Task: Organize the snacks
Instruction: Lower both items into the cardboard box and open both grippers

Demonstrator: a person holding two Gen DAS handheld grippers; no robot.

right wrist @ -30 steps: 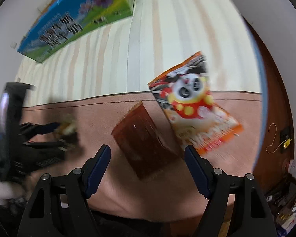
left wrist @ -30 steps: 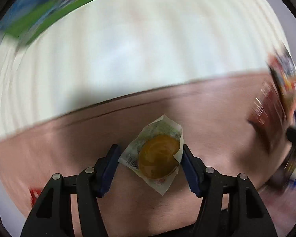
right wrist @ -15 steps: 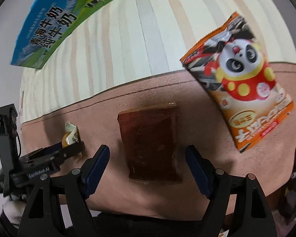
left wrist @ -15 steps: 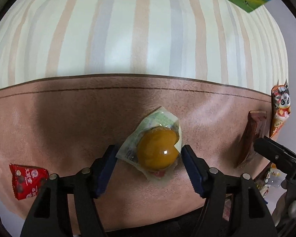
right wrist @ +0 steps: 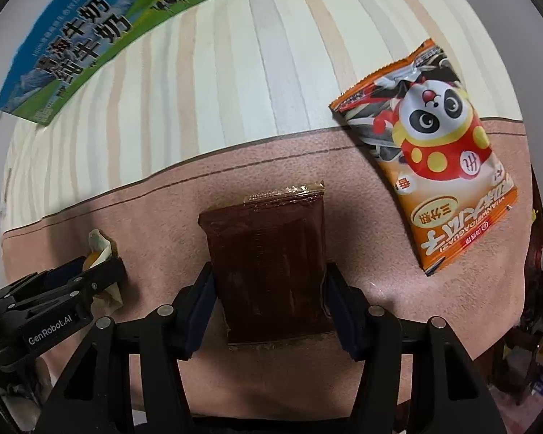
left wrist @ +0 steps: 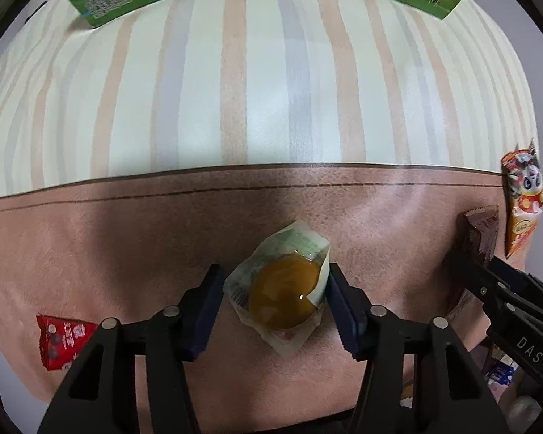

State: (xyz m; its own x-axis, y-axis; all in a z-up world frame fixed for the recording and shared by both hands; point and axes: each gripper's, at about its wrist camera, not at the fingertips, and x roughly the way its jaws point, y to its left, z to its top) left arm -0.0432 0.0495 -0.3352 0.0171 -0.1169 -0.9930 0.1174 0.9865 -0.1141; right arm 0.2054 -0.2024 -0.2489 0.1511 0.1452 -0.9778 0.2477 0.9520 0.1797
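A clear wrapped amber jelly snack [left wrist: 282,289] lies on the pink cloth between the blue pads of my left gripper [left wrist: 275,300]; the pads touch its sides. It also shows in the right wrist view [right wrist: 99,249]. A flat dark brown packet [right wrist: 268,271] lies between the pads of my right gripper [right wrist: 269,296], which press its edges. It also shows in the left wrist view [left wrist: 479,235]. An orange panda snack bag [right wrist: 434,152] lies to the right of the packet.
A small red snack packet [left wrist: 61,338] lies at the left of the pink cloth [left wrist: 126,235]. A green and blue milk carton box [right wrist: 90,36] lies at the back on the striped cloth [left wrist: 271,90]. Floor clutter shows at far right.
Both grippers have come down and steadied over their snacks. The left pads have closed onto the jelly snack, and the right pads have closed onto the brown packet.
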